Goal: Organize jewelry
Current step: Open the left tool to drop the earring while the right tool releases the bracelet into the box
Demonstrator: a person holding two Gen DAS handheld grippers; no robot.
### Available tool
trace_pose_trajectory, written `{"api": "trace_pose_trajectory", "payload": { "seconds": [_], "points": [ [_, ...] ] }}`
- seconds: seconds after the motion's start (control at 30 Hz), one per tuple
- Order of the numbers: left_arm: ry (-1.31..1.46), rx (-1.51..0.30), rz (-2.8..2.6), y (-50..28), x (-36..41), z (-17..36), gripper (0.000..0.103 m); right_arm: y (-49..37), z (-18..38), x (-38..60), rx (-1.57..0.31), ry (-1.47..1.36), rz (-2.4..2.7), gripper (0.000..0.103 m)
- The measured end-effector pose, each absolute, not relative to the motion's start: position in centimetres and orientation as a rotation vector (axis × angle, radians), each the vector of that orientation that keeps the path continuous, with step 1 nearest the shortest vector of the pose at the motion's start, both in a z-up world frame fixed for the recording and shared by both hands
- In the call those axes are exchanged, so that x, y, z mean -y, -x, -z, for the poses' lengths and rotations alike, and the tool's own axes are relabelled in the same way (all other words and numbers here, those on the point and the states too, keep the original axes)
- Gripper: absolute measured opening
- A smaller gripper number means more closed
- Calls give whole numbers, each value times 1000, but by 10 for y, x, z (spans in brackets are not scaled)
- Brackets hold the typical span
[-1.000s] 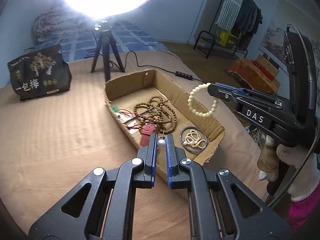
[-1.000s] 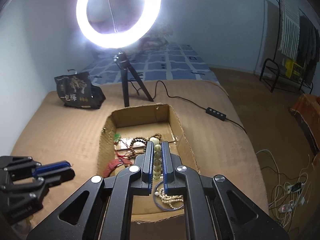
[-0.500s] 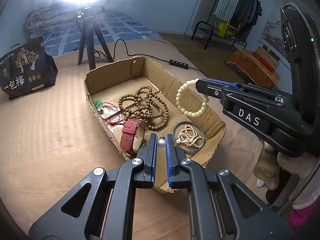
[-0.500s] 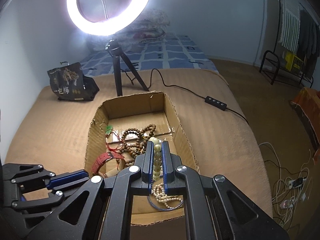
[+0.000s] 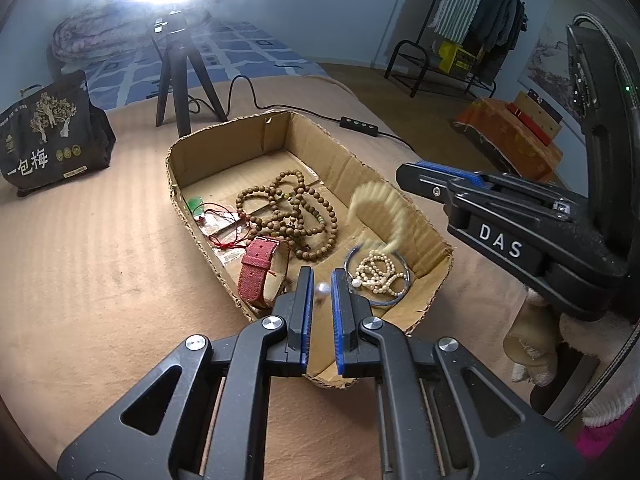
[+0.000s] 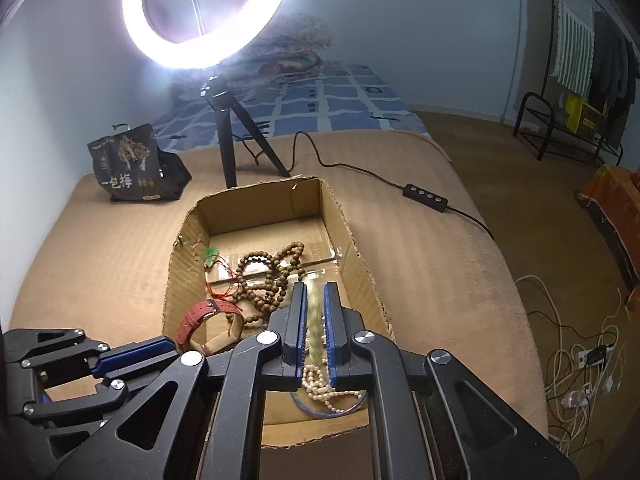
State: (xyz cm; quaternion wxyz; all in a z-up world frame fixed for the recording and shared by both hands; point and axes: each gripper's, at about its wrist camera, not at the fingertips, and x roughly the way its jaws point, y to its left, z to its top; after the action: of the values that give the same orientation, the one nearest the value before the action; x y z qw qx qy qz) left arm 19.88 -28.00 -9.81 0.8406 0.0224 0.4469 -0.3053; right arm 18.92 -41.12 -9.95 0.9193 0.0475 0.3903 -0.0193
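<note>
Right gripper [image 6: 315, 312] jaws opening over the cardboard box [image 5: 224, 148]; pale cream bead bracelet [image 5: 378, 216], motion-blurred, is dropping free below its tips against the box's right wall, above the white bead coil [image 5: 376, 274]. Left gripper [image 5: 321, 280], at the box's near edge, is clamped on a small pearl pendant [image 5: 322, 289].

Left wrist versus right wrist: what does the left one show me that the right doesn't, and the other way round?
Left wrist only: a white pearl pinched in the left hand-held gripper, and the cream bracelet as a motion-blurred loop below the right hand-held gripper, whose jaws are opening. Right wrist only: the whole ring light and loose floor cables; there the bracelet is just a streak between the fingers. Both: the cardboard box, brown bead strand, red watch strap, pearl strand.
</note>
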Motion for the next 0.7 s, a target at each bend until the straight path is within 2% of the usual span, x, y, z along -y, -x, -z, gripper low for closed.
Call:
{"api": "trace_pose_trajectory", "payload": {
  "seconds": [0.03, 0.07, 0.1, 0.13, 0.27, 0.33, 0.37, 0.7],
  "points": [
    [-49, -946, 644, -199, 280, 98, 9, -189, 99, 412, -799, -100, 45, 22],
    [-51, -946, 642, -199, 280, 98, 19, -188, 98, 413, -794, -104, 50, 28],
    [-51, -944, 641, -198, 280, 98, 25, -187, 97, 413, -788, -108, 56, 38],
    [-51, -939, 639, -198, 279, 97, 34, -186, 96, 413, -780, -110, 61, 43],
    [-64, -923, 635, -196, 278, 94, 35, -186, 94, 414, -773, -112, 68, 44],
    [-67, -920, 633, -195, 278, 94, 35, -185, 94, 413, -771, -108, 73, 57],
    [-70, -918, 631, -194, 277, 93, 35, -184, 93, 413, -765, -103, 78, 59],
    [-72, -891, 617, -188, 267, 83, 35, -178, 86, 406, -749, -89, 84, 62]
  ]
}}
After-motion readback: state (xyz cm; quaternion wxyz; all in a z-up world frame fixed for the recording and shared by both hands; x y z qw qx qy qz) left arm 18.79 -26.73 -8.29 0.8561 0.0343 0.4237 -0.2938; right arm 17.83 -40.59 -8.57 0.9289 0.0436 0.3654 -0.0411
